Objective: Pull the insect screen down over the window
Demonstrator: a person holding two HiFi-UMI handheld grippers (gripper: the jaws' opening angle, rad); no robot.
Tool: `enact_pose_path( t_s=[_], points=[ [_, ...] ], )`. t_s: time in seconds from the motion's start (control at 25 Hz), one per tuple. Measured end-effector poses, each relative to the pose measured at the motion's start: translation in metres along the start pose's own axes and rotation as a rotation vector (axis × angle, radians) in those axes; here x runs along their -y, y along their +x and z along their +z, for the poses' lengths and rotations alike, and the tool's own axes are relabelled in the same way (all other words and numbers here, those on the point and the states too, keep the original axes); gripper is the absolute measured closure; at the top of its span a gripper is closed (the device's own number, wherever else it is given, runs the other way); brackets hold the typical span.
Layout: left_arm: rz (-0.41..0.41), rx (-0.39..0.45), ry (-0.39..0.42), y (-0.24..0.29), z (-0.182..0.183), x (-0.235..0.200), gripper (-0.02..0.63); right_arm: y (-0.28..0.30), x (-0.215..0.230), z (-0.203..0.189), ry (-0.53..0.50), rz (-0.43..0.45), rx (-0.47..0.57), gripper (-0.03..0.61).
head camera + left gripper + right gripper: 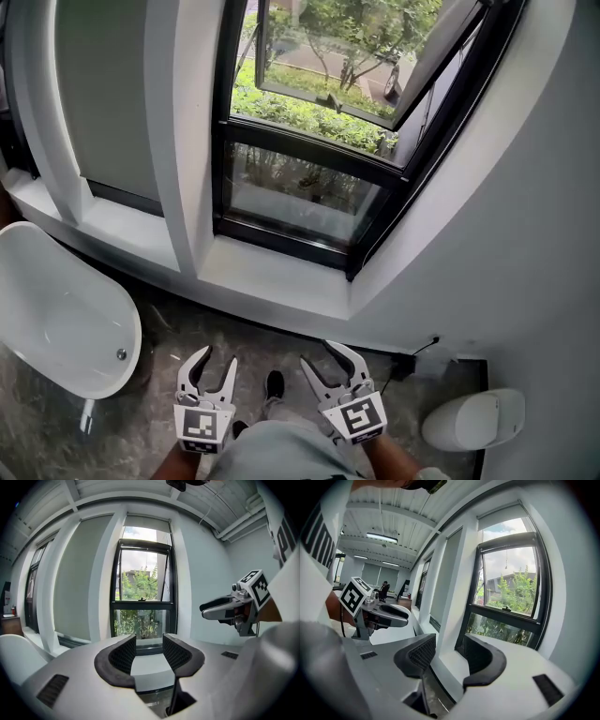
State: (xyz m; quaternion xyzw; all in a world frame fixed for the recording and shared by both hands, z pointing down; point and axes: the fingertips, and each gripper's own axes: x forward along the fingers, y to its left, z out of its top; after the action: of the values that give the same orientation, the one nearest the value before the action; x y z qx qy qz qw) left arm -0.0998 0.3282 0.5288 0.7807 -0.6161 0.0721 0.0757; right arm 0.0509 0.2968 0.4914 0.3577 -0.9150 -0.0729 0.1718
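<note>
A black-framed window stands ahead, its upper sash swung outward onto green trees. The window fills the middle of the left gripper view and the window shows at the right of the right gripper view. No insect screen is drawn over the glass; I cannot make one out. My left gripper and right gripper hover low, well short of the sill, both open with nothing between the jaws. The left gripper and right gripper each point toward the window.
A white sill runs below the window. A white bathtub lies at the left, a white toilet at the right. Grey marble floor lies under the grippers. White walls flank the window recess.
</note>
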Motion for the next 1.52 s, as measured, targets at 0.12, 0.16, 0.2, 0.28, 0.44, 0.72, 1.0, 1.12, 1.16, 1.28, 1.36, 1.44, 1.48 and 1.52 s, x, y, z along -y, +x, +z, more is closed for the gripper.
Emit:
enact_pose_path(
  t_s=[0.12, 0.16, 0.2, 0.28, 0.44, 0.72, 1.0, 1.12, 1.16, 1.28, 1.36, 1.44, 1.48, 1.52],
  points=[
    [0.011, 0.002, 0.035, 0.020, 0.012, -0.010, 0.443, 0.016, 0.025, 0.008, -0.007, -0.011, 0.028, 0.407],
    [0.016, 0.004, 0.040, 0.027, 0.016, -0.014, 0.442, 0.021, 0.034, 0.010, -0.006, -0.013, 0.037, 0.407],
    [0.021, 0.005, 0.043, 0.036, 0.020, -0.017, 0.440, 0.028, 0.044, 0.011, -0.008, -0.014, 0.045, 0.407],
    [0.027, 0.004, 0.046, 0.057, 0.030, -0.026, 0.439, 0.043, 0.066, 0.016, -0.019, -0.015, 0.061, 0.407],
    [0.032, 0.002, 0.103, 0.109, 0.053, -0.039, 0.426, 0.069, 0.119, 0.030, -0.035, -0.027, 0.111, 0.408],
    [0.004, 0.014, 0.166, 0.205, 0.113, -0.043, 0.403, 0.093, 0.221, 0.064, -0.223, -0.062, 0.139, 0.407],
    [0.001, 0.083, 0.299, 0.294, 0.194, -0.039, 0.389, 0.117, 0.322, 0.104, -0.370, -0.126, 0.199, 0.376],
    [0.008, 0.114, 0.386, 0.318, 0.226, -0.043, 0.382, 0.126, 0.358, 0.125, -0.439, -0.168, 0.208, 0.356],
    [0.012, 0.122, 0.415, 0.325, 0.236, -0.045, 0.379, 0.128, 0.369, 0.134, -0.462, -0.183, 0.211, 0.353],
    [0.021, 0.133, 0.488, 0.343, 0.267, -0.056, 0.368, 0.138, 0.396, 0.162, -0.532, -0.225, 0.212, 0.336],
    [0.024, 0.141, 0.538, 0.354, 0.286, -0.064, 0.356, 0.145, 0.410, 0.182, -0.571, -0.253, 0.215, 0.324],
    [0.028, 0.149, 0.611, 0.365, 0.305, -0.076, 0.343, 0.150, 0.421, 0.202, -0.605, -0.281, 0.223, 0.313],
    [0.032, 0.154, 0.644, 0.371, 0.315, -0.084, 0.337, 0.153, 0.427, 0.213, -0.622, -0.296, 0.225, 0.307],
    [0.037, 0.160, 0.670, 0.378, 0.325, -0.091, 0.334, 0.155, 0.432, 0.222, -0.640, -0.311, 0.222, 0.302]
  ],
)
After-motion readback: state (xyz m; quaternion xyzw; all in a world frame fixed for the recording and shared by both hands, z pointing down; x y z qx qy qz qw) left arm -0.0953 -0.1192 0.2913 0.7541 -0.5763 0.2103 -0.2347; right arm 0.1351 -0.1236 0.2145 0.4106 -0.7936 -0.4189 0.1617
